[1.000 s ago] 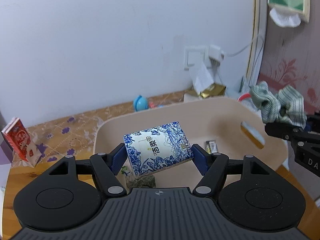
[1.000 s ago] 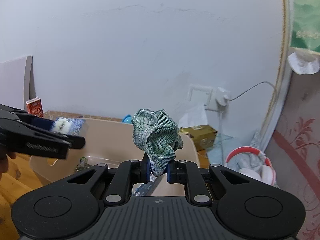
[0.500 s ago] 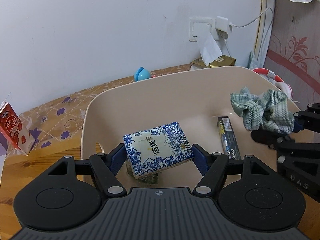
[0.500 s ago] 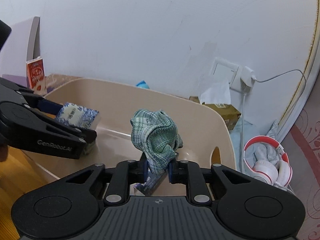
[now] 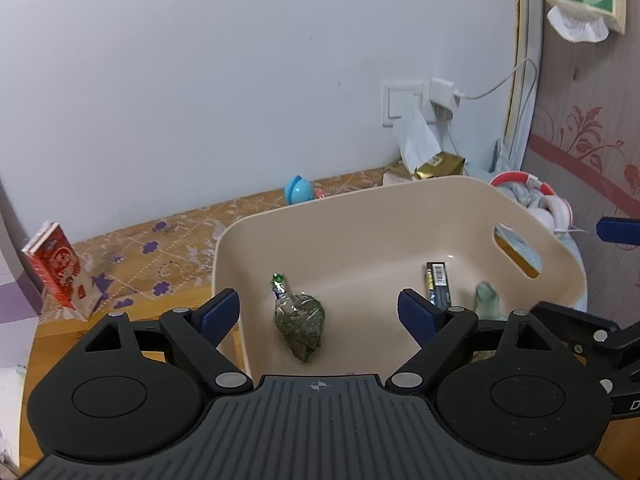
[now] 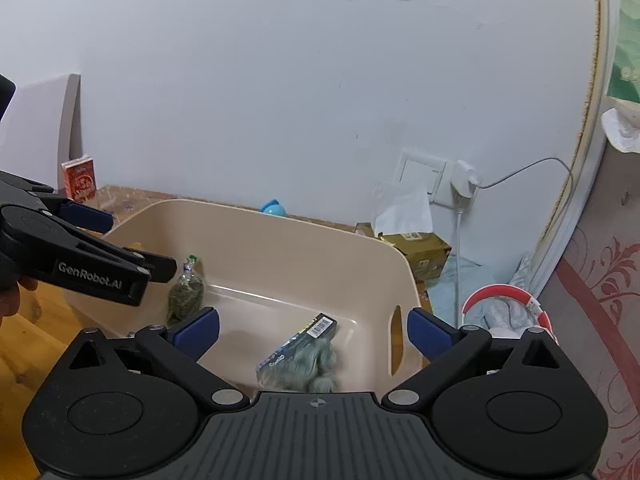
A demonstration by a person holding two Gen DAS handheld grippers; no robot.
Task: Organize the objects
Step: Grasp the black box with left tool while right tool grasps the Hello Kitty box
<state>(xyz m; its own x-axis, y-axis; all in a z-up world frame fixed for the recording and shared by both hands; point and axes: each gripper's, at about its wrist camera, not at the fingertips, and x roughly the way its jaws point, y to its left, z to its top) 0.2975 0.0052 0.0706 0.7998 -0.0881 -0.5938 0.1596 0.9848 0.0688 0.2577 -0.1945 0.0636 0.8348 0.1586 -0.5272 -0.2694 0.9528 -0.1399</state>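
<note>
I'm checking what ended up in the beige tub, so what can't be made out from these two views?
- Green checked cloth: motion-blurred in the right wrist view; in the left wrist view mostly behind the left gripper.
- Dark barcoded box: partly under the cloth; print too small.
- Near floor of the beige plastic tub: hidden by both gripper bodies, including the right gripper.
- Clear bag of green leaves: label unreadable.

The box has been released by the left gripper point(image 5: 319, 309), and the cloth point(image 6: 316, 368) by the right gripper point(image 6: 313, 330), into the bin point(image 6: 280, 232).
</note>
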